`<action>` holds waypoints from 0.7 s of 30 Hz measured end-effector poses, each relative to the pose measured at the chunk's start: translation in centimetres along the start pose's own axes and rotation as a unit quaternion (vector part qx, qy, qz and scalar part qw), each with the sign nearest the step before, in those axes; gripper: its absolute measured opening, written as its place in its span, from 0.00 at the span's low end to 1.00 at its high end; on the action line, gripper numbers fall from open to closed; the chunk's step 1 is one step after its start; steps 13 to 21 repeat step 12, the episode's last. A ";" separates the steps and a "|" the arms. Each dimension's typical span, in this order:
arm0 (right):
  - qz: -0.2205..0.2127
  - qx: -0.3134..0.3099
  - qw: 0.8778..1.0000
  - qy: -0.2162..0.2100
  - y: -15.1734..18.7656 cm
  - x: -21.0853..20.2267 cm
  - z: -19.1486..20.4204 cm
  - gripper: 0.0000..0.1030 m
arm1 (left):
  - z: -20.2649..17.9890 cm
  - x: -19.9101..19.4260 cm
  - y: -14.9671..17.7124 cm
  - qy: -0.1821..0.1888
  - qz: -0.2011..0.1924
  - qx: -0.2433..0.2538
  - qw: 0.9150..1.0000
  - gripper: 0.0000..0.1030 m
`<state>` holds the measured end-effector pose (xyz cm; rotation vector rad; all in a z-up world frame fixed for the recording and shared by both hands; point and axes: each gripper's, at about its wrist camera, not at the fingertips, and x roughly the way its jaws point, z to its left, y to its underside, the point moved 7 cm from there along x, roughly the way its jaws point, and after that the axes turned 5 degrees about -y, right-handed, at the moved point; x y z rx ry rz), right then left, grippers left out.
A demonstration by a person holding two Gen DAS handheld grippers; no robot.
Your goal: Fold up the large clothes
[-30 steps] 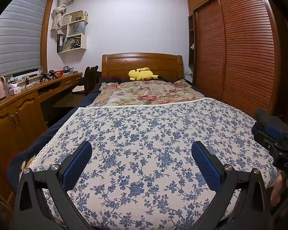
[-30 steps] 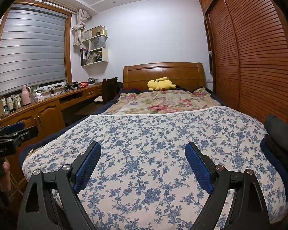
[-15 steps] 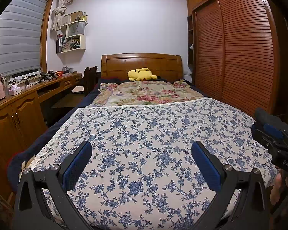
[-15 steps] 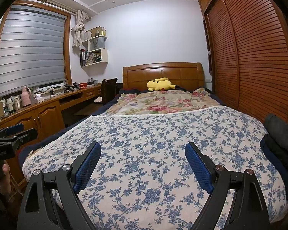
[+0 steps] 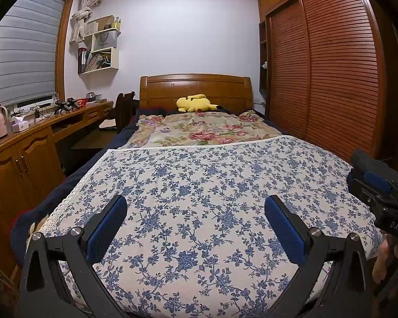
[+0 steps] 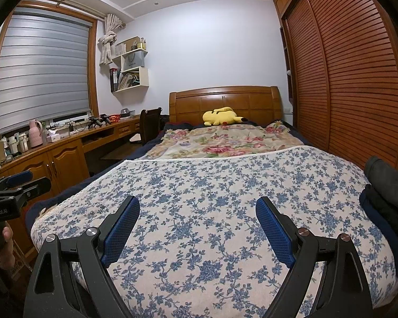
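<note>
Above the blue-flowered bedspread (image 5: 199,198), nothing is changing: the left gripper (image 5: 196,220) and right gripper (image 6: 197,222) are staying wide open, empty; dark clothes (image 6: 384,193) are awaiting folding.

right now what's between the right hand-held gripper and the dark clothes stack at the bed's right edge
Only bare blue-flowered bedspread. In the right wrist view, nothing lies between the open right hand-held gripper and the dark folded clothes.

Right claw (image 6: 197,228) gapes empty over the floral bedspread (image 6: 212,185); folded dark clothes (image 6: 384,198) lie right.
</note>
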<state>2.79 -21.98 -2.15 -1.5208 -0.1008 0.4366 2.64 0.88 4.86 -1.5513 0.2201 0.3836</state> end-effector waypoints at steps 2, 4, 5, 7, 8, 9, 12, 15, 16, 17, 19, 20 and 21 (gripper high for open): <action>0.000 0.001 1.000 0.000 -0.1 0.0 0.0 0.87 | 0.0 0.0 0.0 0.001 0.000 -0.001 1.000 1.00; 0.000 0.001 1.000 -0.001 -0.1 -0.1 0.0 0.87 | -0.1 -0.1 0.0 0.001 0.000 0.000 1.000 1.00; -0.001 0.001 1.000 0.000 -0.2 -0.1 0.0 0.87 | -0.1 -0.1 0.0 0.001 -0.001 0.000 1.000 1.00; -0.001 0.001 1.000 0.000 -0.2 -0.1 -0.1 0.87 | -0.1 -0.1 0.0 0.002 0.000 -0.001 1.000 1.00; -0.002 0.001 1.000 0.000 -0.2 -0.1 -0.1 0.87 | -0.1 -0.1 0.0 0.002 0.000 -0.001 1.000 1.00; -0.001 0.001 1.000 -0.001 -0.2 -0.1 -0.1 0.87 | -0.1 -0.1 -0.1 0.002 -0.001 0.000 1.000 1.00; -0.002 0.001 1.000 -0.001 -0.2 -0.2 -0.1 0.87 | -0.1 -0.2 0.0 0.002 -0.001 0.000 1.000 1.00; -0.002 0.001 1.000 -0.001 -0.2 -0.2 -0.1 0.87 | -0.1 -0.2 0.0 0.002 -0.001 0.000 1.000 1.00; -0.002 0.001 1.000 -0.001 -0.2 -0.2 -0.1 0.87 | -0.1 -0.2 0.0 0.002 -0.001 0.000 1.000 1.00; -0.002 0.001 1.000 -0.001 -0.2 -0.2 -0.1 0.87 | -0.1 -0.2 0.0 0.002 -0.001 0.000 1.000 1.00; -0.002 0.001 1.000 -0.001 -0.2 -0.2 -0.1 0.87 | -0.1 -0.2 0.0 0.002 -0.001 0.000 1.000 1.00; -0.002 0.001 1.000 -0.001 -0.2 -0.2 -0.1 0.87 | -0.1 -0.2 0.0 0.002 -0.001 0.000 1.000 1.00; -0.002 0.001 1.000 -0.001 -0.2 -0.2 -0.1 0.87 | -0.1 -0.2 0.0 0.002 -0.001 0.000 1.000 1.00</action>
